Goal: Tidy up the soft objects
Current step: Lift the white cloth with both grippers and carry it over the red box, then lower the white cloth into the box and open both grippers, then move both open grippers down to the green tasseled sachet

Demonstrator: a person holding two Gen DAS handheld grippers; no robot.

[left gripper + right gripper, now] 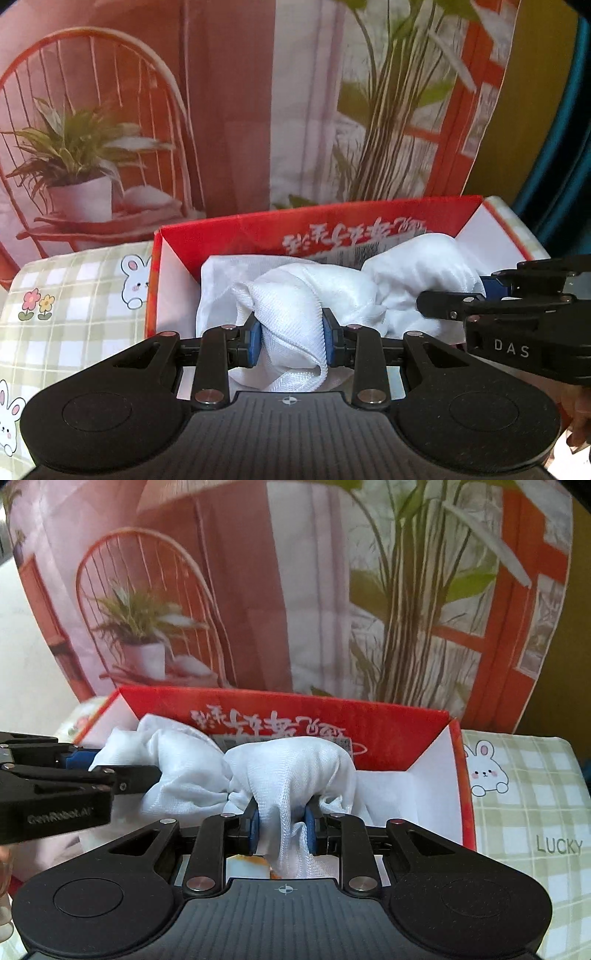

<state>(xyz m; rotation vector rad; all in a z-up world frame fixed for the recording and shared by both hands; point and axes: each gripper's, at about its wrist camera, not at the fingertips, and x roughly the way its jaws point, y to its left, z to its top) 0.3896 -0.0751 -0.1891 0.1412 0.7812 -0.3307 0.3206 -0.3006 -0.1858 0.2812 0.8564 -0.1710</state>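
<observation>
1. Behind the scene hangs a printed backdrop (229, 110) of a chair and plants; a checked rabbit-print cloth (74, 295) covers the worktop.
2. White cloth (291, 295) hangs bunched over the open red box (369, 218), spanning it side to side.
3. Left gripper (291, 341) fingers pinch one bunch; right gripper (282, 825) fingers pinch the other.
4. Judgement: both hands are equally near; the box lies just ahead of and below the fingers, so lowering is called for.
</observation>
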